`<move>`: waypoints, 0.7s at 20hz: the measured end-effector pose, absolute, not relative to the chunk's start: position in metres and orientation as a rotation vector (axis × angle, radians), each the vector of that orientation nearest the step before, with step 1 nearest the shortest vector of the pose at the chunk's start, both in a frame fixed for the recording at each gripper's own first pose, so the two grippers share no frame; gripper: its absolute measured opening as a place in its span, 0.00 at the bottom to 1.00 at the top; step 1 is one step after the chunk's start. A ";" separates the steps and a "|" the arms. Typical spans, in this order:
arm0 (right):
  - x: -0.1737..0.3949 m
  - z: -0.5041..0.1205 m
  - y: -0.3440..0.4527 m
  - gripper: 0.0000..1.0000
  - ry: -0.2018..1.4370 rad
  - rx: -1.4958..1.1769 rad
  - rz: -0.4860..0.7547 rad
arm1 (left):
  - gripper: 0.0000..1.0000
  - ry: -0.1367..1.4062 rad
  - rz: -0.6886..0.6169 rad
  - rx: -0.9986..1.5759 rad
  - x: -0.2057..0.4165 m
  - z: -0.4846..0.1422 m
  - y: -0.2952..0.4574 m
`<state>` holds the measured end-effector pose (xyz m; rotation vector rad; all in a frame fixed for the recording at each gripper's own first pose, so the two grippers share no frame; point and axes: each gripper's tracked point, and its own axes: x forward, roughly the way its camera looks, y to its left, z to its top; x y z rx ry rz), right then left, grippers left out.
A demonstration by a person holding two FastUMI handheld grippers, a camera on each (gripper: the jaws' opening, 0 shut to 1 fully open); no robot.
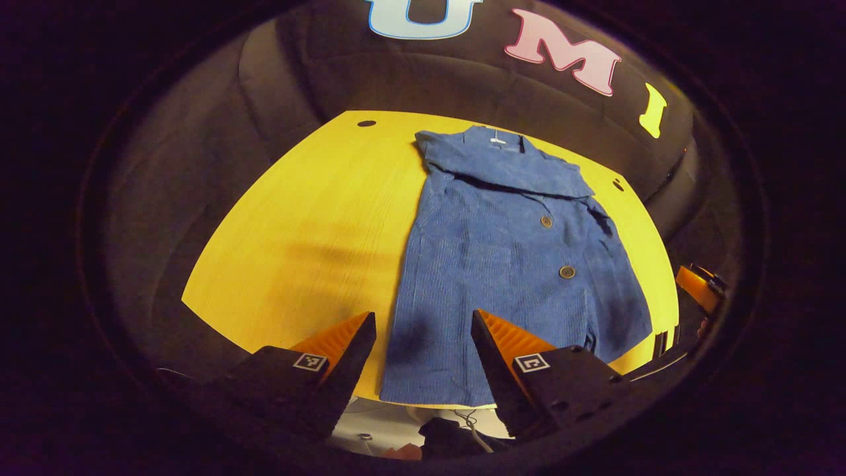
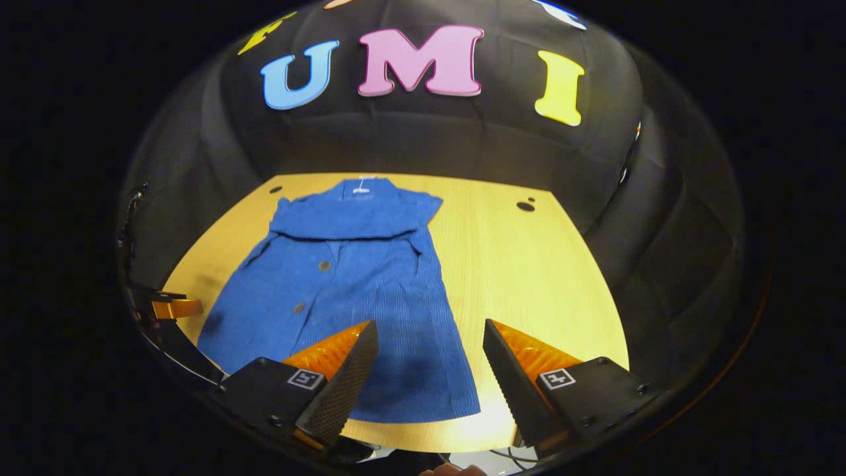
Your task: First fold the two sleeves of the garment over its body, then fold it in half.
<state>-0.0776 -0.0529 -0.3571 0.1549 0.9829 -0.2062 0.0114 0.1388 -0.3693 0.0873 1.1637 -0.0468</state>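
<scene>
blue ribbed button-front garment [image 1: 509, 264] lies flat on the yellow wooden table [image 1: 317, 218], both sleeves already folded across its chest at 12 o'clock. my left gripper [image 1: 423, 344] and right gripper [image 2: 429, 360] hang with jaws apart, empty, over the hem corners at 6 o'clock, placed, i judge, for the half fold.

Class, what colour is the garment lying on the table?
The garment is blue, seen best in the right gripper view.

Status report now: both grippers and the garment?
Left gripper open, right gripper open, above near hem. Blue garment flat on table, sleeves folded in. Nothing obstructing.
</scene>
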 end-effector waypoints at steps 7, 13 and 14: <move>-0.124 -0.419 -0.056 1.00 1.251 0.176 -0.217 | 0.86 1.328 -0.013 0.142 -0.011 -0.401 0.152; -0.152 -0.457 -0.061 1.00 1.431 0.186 -0.257 | 0.86 1.396 -0.003 0.154 -0.015 -0.416 0.147; -0.157 -0.459 -0.057 0.95 1.473 0.208 -0.240 | 0.84 1.402 -0.005 0.165 -0.014 -0.418 0.147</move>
